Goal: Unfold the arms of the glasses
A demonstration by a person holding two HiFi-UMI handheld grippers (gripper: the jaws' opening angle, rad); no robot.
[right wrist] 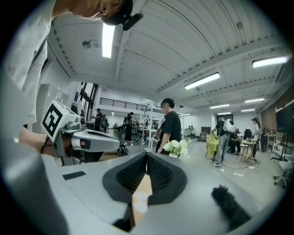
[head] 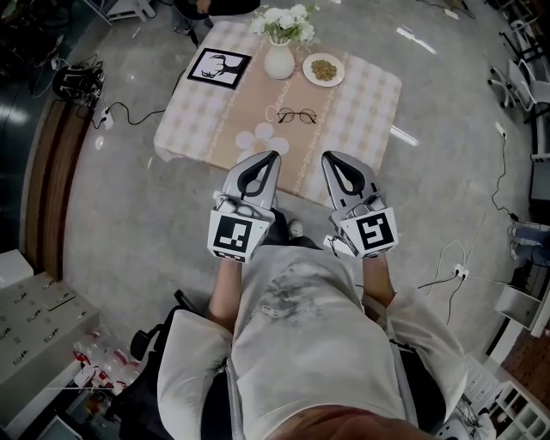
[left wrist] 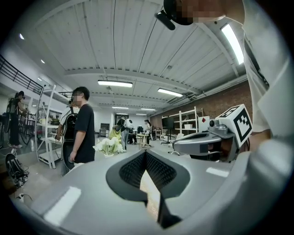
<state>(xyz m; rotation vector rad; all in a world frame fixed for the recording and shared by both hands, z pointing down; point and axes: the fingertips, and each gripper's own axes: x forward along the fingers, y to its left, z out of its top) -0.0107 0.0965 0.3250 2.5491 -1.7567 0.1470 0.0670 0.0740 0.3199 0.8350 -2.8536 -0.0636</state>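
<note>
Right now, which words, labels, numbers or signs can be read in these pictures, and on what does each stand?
No text can be read.
Tablecloth: faint script line beside the glasses, too small to read.
White box at lower left: marks too small.
Left gripper and right gripper cubes: square marker patterns, no words.

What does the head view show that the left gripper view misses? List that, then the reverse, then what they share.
Only the head view: the glasses, a picture and a dish, all lying on the table ahead of both grippers.

Only the left gripper view: a person in black standing nearby, shelving and ceiling lights.

Both: the flowers, the left gripper and the right gripper, each shut and empty.
</note>
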